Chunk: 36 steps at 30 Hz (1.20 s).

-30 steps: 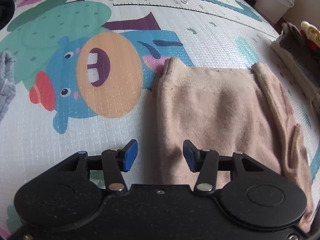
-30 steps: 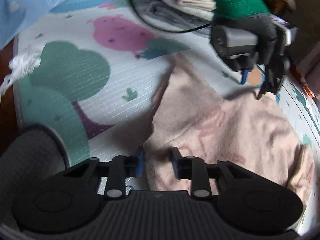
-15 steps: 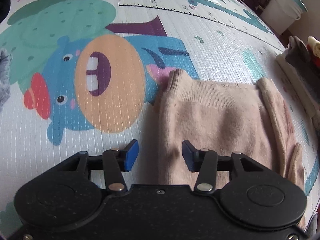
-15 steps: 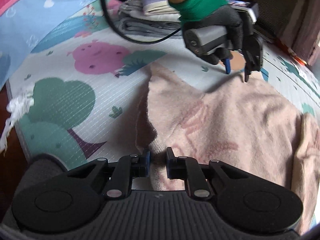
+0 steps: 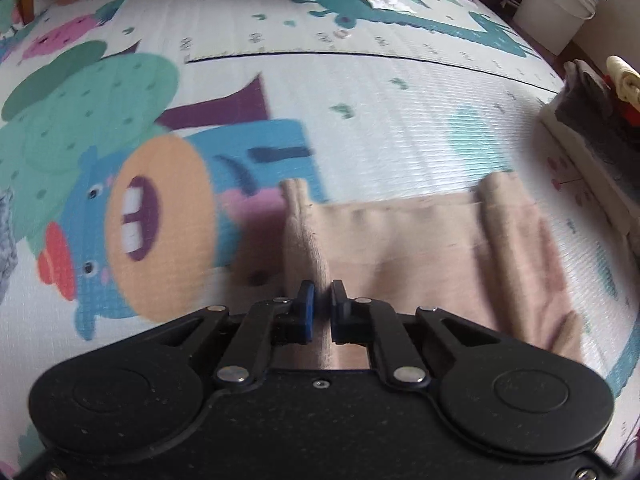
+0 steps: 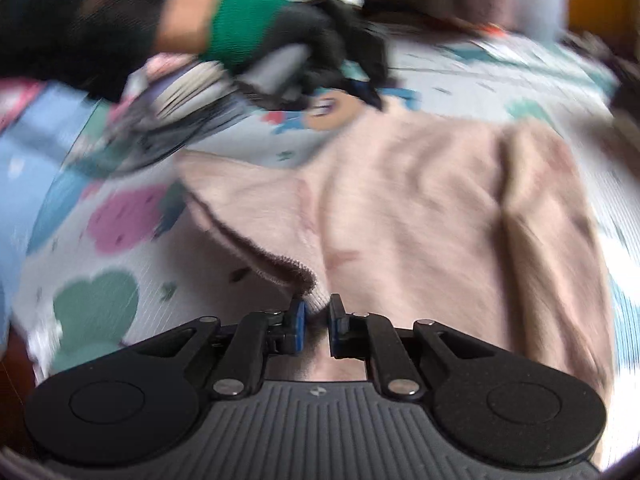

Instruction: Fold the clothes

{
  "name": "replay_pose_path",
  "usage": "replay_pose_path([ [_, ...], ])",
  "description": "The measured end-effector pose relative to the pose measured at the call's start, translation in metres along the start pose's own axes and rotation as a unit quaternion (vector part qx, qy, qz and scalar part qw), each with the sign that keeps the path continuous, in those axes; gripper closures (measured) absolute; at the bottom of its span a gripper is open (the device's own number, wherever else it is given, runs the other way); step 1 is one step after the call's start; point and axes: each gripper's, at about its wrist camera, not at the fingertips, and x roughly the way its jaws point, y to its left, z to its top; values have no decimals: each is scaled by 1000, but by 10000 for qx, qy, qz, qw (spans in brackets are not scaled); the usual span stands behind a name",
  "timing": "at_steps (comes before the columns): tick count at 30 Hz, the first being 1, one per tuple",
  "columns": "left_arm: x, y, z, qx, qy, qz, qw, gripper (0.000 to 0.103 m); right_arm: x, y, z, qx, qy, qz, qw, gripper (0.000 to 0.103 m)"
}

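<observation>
A pale pink knitted garment (image 5: 420, 248) lies on the cartoon play mat (image 5: 360, 92). My left gripper (image 5: 321, 300) is shut on its left edge, and the cloth rises in a ridge ahead of the fingers. In the right wrist view the same pink garment (image 6: 420, 216) spreads out ahead, with my right gripper (image 6: 317, 312) shut on a lifted corner whose dark-trimmed edge curls up off the mat. The left gripper (image 6: 360, 88), held by a gloved hand (image 6: 304, 44), sits at the garment's far edge there. The right wrist view is motion-blurred.
A white bucket (image 5: 560, 4) stands at the back right. A stack of folded clothes (image 5: 596, 100) lies along the right side. A grey knit item (image 5: 6, 248) pokes in at the left edge. More folded clothes (image 6: 188, 92) lie behind the gloved hand.
Both grippers have closed on the garment's edges and lifted them. The left one was open over the edge before; the right one narrowed from part open to pinching the corner.
</observation>
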Motion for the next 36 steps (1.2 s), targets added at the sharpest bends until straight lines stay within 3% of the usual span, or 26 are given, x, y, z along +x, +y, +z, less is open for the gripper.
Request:
replay_pose_path([
  [5,10,-46,4,288,55,194,9994,97,-15,-52,-15,1179,85,-60,9930,90],
  [11,25,-80,1,606,45,361,9975,97,-12,-94,-40,1801,89,216,9834,90],
  [15,32,-90,1,709,50,419,9966,97,-14,-108,-41,1934,-6,199,9809,90],
  [24,37,-93,1,768,49,398,9962,97,-12,-93,-53,1408,-104,-280,9896,90],
  [29,40,-95,0,798,55,372,9961,97,-5,-99,-65,1460,62,-263,9889,90],
  [34,41,-85,1,476,25,181,9987,97,-5,-101,-66,1386,88,-267,9899,90],
  [36,42,-83,1,510,13,-172,9985,97,-5,-100,-65,1366,108,-276,9902,90],
])
